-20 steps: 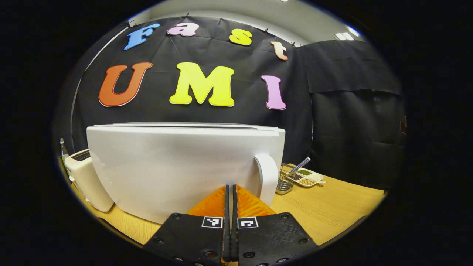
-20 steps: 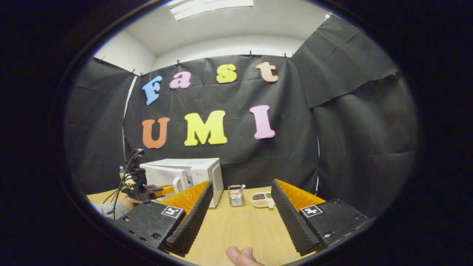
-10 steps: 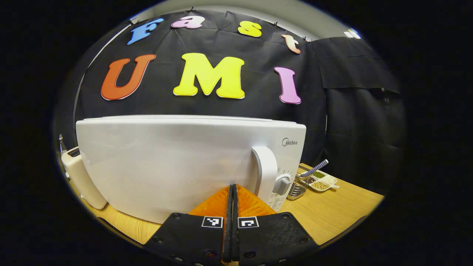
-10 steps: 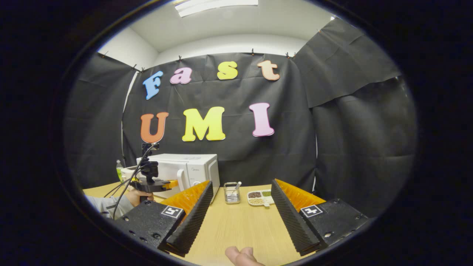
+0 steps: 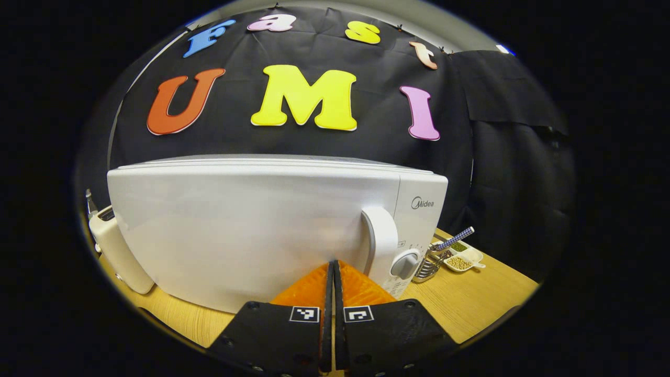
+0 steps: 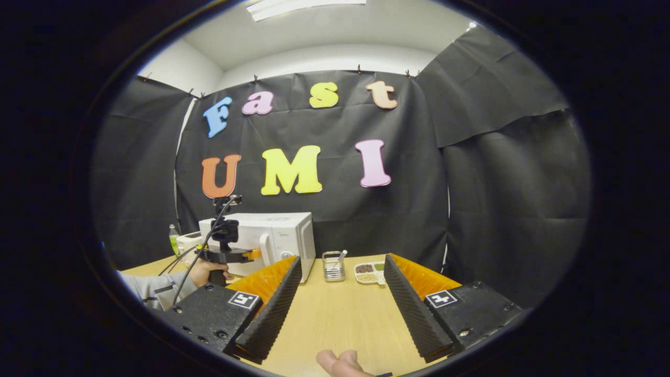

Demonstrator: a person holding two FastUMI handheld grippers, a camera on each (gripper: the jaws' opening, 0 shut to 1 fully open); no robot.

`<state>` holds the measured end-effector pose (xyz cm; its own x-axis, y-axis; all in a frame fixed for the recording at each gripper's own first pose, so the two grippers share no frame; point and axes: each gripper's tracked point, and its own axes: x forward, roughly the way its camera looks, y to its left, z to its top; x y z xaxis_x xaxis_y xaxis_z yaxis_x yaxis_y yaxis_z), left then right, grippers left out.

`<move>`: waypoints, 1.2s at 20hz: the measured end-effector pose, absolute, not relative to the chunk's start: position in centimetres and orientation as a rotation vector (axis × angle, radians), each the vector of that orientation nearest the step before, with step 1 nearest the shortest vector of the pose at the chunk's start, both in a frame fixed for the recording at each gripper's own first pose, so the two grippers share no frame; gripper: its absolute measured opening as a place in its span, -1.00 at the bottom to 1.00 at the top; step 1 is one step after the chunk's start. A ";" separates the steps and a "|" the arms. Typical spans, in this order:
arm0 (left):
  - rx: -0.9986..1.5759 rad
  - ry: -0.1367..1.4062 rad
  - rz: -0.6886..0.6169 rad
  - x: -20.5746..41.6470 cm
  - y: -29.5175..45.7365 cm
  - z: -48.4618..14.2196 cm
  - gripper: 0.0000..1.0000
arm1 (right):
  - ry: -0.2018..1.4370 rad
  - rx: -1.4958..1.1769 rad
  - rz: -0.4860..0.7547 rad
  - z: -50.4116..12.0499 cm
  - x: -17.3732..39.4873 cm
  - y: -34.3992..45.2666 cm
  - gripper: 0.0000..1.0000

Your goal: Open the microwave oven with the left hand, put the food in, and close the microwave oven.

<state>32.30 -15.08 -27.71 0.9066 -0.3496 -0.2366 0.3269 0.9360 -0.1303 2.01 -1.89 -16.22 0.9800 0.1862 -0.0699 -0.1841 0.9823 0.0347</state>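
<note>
left hand-held gripper [image 5: 333,267] has its fingers pressed together right against the closed microwave [image 5: 251,225] door, beside the handle [image 5: 381,243]. right hand-held gripper [image 6: 340,283] sits wide apart above the table [image 6: 335,319].

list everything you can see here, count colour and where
microwave oven: one, white, door shut, at the back left of the table
toaster: one, cream, left of the microwave oven
bottle: one, green, behind the toaster
wire basket: one, metal, right of the microwave oven
divided dish: one, white, holding beans, right of the basket
table: one, light wood
left gripper: one, shut, up against the door
right gripper: one, open, over the table
hand: holding the left gripper's grip
</note>
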 end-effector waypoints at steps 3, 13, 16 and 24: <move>0.008 0.297 -0.271 32.0 -13.4 -28.2 -0.95 | 0.075 0.012 0.187 -16.2 0.6 -1.6 1.00; 0.010 0.260 -0.228 19.7 -9.0 -25.4 0.65 | 0.116 0.042 0.214 -17.7 -1.5 0.1 1.00; 0.061 0.211 -0.128 15.0 -5.6 -23.5 0.92 | 0.128 0.072 0.217 -17.0 -1.4 1.1 0.83; 0.091 0.101 0.033 2.4 1.4 -11.8 0.91 | 0.089 0.106 0.132 -11.5 -2.7 0.9 1.00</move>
